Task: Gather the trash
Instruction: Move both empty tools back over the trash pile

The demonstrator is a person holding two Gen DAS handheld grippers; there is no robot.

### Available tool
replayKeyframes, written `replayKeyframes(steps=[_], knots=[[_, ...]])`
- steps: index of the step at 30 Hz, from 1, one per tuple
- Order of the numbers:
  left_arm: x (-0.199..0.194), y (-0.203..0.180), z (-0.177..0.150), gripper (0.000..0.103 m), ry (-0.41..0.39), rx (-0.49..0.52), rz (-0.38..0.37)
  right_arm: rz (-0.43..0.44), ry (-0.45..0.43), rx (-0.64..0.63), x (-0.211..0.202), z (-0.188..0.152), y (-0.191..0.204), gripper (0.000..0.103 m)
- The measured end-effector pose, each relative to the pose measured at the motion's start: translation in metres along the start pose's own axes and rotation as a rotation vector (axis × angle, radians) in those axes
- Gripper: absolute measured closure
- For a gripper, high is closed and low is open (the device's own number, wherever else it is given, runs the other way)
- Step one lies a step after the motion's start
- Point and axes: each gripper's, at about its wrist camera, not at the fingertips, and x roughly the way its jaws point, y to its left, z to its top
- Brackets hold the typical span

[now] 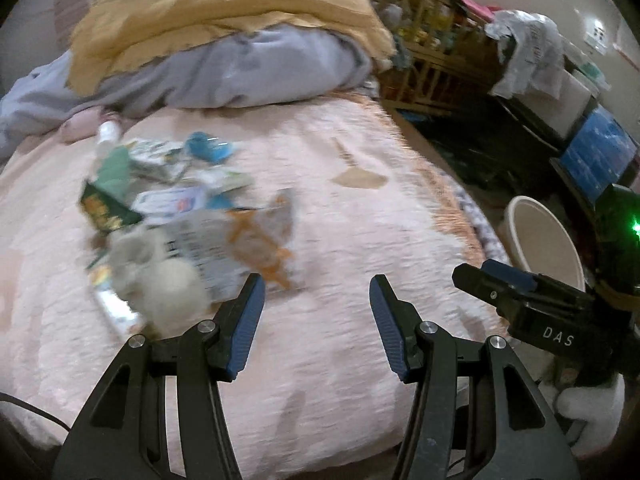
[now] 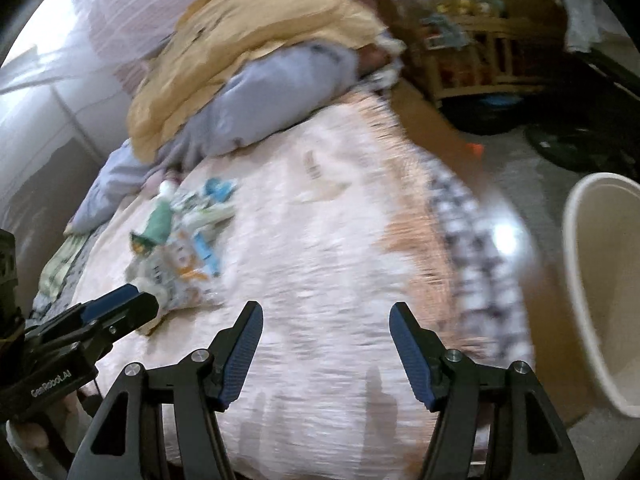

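A pile of trash point(image 1: 176, 208) lies on the pink bedspread point(image 1: 340, 240): wrappers, a crumpled tissue point(image 1: 160, 284), a dark green packet point(image 1: 104, 210), a blue wrapper point(image 1: 208, 146) and a small bottle point(image 1: 107, 134). My left gripper point(image 1: 316, 292) is open and empty just right of the pile's near edge. In the right wrist view the pile point(image 2: 180, 236) lies left of centre, and my right gripper point(image 2: 326, 320) is open and empty over bare bedspread. A cream bin point(image 2: 600, 292) stands on the floor right of the bed; it also shows in the left wrist view point(image 1: 540, 240).
A mustard blanket point(image 1: 224, 12) and a grey duvet point(image 1: 248, 72) are heaped at the far end of the bed. A wooden crib point(image 1: 432, 40) full of toys stands beyond. Clutter and a blue box point(image 1: 600, 156) line the right side. The frames are motion-blurred.
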Motion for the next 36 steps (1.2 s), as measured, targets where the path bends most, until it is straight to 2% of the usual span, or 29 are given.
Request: replayKeyframes(steps=[7, 13, 21, 26, 31, 36], knots=[[-0.009, 0.063, -0.013, 0.050, 0.011, -0.086, 0.080, 0.052, 0.053, -0.108, 0.027, -0.007, 0.053, 0.040], [-0.012, 0.102, -0.022, 0.050, 0.016, -0.180, 0.104, 0.065, 0.082, -0.153, 0.040, -0.008, 0.073, 0.039], [-0.010, 0.116, -0.020, 0.050, 0.011, -0.243, 0.071, 0.075, 0.090, -0.168, 0.050, 0.001, 0.084, 0.038], [-0.007, 0.118, -0.019, 0.050, 0.025, -0.252, 0.061, 0.115, 0.086, -0.172, 0.065, 0.013, 0.090, 0.036], [-0.008, 0.123, -0.021, 0.050, 0.032, -0.261, 0.054, 0.168, 0.099, -0.208, 0.095, 0.029, 0.103, 0.035], [-0.006, 0.125, -0.022, 0.050, 0.049, -0.281, 0.010, 0.276, 0.131, -0.193, 0.124, 0.034, 0.109, 0.038]])
